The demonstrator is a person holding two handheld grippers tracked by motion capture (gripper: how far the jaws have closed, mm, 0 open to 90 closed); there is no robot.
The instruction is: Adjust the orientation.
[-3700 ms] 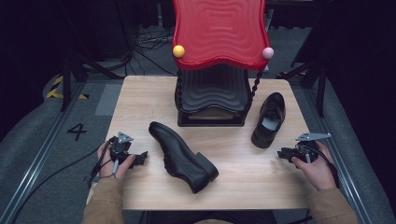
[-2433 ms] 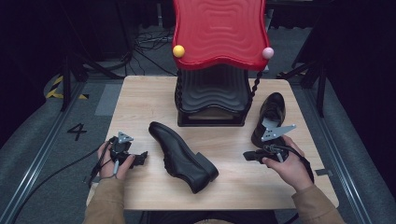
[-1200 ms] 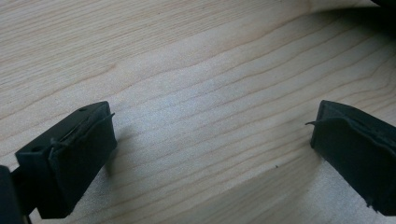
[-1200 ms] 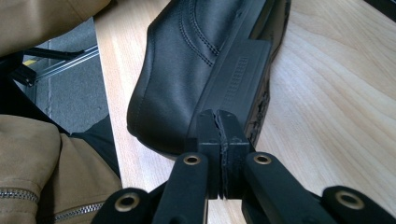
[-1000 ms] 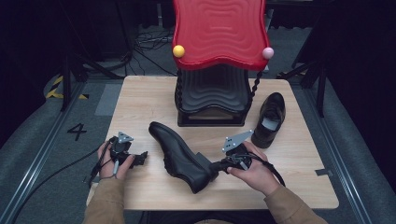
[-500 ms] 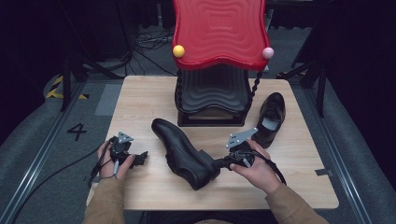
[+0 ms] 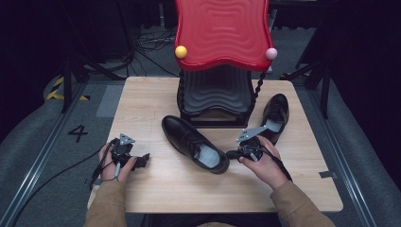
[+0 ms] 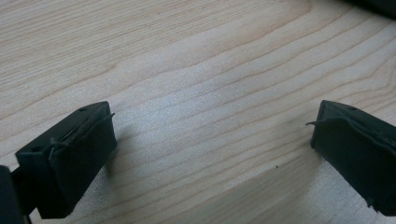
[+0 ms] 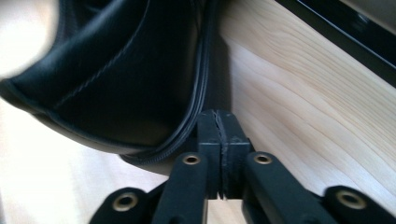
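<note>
A black leather shoe [image 7: 191, 142] stands upright in the middle of the wooden table [image 7: 156, 189], toe toward the back left, its pale insole showing. My right gripper [image 7: 231, 154] sits at the shoe's heel. In the right gripper view its pads [image 9: 218, 119] lie together with nothing between them, the heel [image 9: 126, 79] just beyond and left of the tips. The jaws have just been opening slightly. My left gripper [image 7: 142, 161] rests at the table's front left, open [image 8: 212, 140] over bare wood.
A second black shoe [image 7: 274, 113] lies at the back right, just behind my right hand. A black ribbed stand [image 7: 215, 94] with a red wavy top [image 7: 220, 33] occupies the back middle. A cable trails off the table's left edge.
My right gripper came in from the right edge to the middle shoe's heel. That shoe went from lying on its side to standing upright, slightly farther back. The left gripper stayed put.
</note>
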